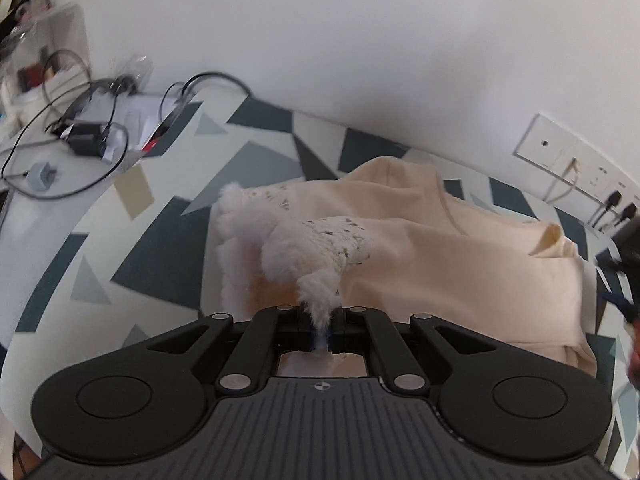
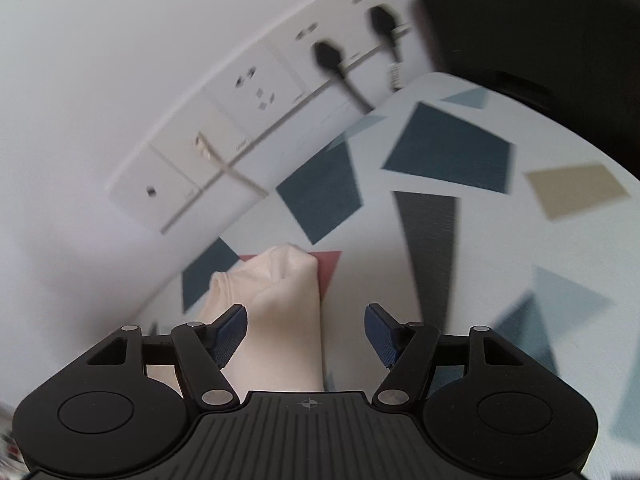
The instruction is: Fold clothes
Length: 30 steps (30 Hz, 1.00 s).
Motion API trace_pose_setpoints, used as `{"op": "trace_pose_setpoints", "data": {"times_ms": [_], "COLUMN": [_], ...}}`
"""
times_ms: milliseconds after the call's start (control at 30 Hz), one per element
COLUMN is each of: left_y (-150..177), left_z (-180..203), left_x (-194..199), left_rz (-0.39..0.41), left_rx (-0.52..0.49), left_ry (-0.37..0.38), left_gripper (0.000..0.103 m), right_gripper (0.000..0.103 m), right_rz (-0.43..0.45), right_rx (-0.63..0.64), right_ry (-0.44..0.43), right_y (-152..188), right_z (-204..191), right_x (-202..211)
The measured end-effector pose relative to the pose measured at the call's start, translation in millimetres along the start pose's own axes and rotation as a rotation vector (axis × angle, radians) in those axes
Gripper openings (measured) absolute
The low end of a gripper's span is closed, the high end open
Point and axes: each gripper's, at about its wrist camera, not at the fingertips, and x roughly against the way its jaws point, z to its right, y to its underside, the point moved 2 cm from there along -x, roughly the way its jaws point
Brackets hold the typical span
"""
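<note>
Cream garment [image 1: 440, 248] lies rumpled on the patterned bench [image 1: 152, 248], soft, light, floppy. Left gripper [image 1: 322, 320] is clenched on its fluffy white trim [image 1: 280, 248], a fair hold. Right gripper [image 2: 306, 332] is released, straddling a cream fold [image 2: 284, 300]; grasp there.

A patterned tablecloth [image 1: 168, 248] of grey, blue and beige triangles covers the table. At ten o'clock in the left view lie black cables [image 1: 60, 128], a black adapter [image 1: 86, 142] and a small grey plug [image 1: 42, 174]. A socket panel [image 2: 224, 128] sits on the white wall [image 1: 360, 40], two black plugs [image 2: 328, 56] in it at one o'clock.
</note>
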Motion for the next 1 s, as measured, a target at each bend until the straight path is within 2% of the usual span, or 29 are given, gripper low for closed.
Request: {"op": "trace_pose_setpoints", "data": {"times_ms": [100, 167, 200, 233, 300, 367, 433, 467, 533, 600, 700, 800, 900, 1000], "left_y": [-4.8, -3.2, -1.5, 0.4, 3.8, 5.1, 4.6, 4.4, 4.2, 4.6, 5.1, 4.5, 4.2, 3.7], "left_z": [19.1, 24.6, 26.0, 26.4, 27.4, 27.5, 27.5, 27.5, 27.8, 29.1, 28.5, 27.2, 25.6, 24.8], "left_x": [6.7, 4.3, 2.5, -0.2, -4.2, -9.0, -14.1, -16.7, -19.6, -21.0, -23.7, -23.8, -23.0, -21.5], "left_rz": [0.026, 0.015, 0.008, 0.002, -0.007, -0.017, -0.026, -0.031, -0.036, -0.038, -0.049, -0.048, -0.045, -0.041], "left_rx": [-0.058, -0.062, -0.059, -0.057, -0.055, -0.05, -0.043, -0.04, -0.036, -0.04, -0.037, -0.027, -0.022, -0.022], "left_ry": [0.007, 0.021, 0.025, 0.027, 0.029, 0.029, 0.025, 0.023, 0.024, 0.026, 0.023, 0.015, 0.006, -0.002], "left_gripper": [0.005, 0.005, 0.005, 0.005, 0.005, 0.005, 0.005, 0.005, 0.005, 0.005, 0.005, 0.005, 0.005, 0.005], "right_gripper": [0.062, 0.062, 0.055, 0.035, 0.011, 0.007, 0.0, 0.0, 0.002, 0.007, 0.015, 0.015, 0.015, 0.016], "right_rz": [0.0, -0.016, -0.042, -0.072, -0.094, -0.057, 0.018, 0.054, 0.063, 0.051, -0.012, -0.095, -0.152, -0.103], "right_rx": [0.058, 0.103, 0.116, 0.126, 0.143, 0.205, 0.285, 0.323, 0.33, 0.318, 0.497, 0.633, 0.63, 0.624], "right_ry": [0.046, 0.142, 0.163, 0.17, 0.134, 0.127, 0.196, 0.234, 0.282, 0.197, 0.098, 0.104, 0.122, 0.118], "right_y": [-11.3, -21.0, -24.4, -27.4, -29.7, -31.4, -34.9, -36.8, -44.3, -46.6, -26.7, -4.6, 5.9, 6.3], "right_z": [-14.4, -19.7, -22.1, -24.7, -31.1, -40.5, -44.5, -45.9, -42.8, -44.7, -70.1, -86.9, -93.3, -103.8], "right_x": [-35.6, -58.5, -67.0, -74.1, -74.3, -65.5, -61.3, -60.0, -63.4, -59.4, -58.4, -76.1, -105.6, -120.0]}}
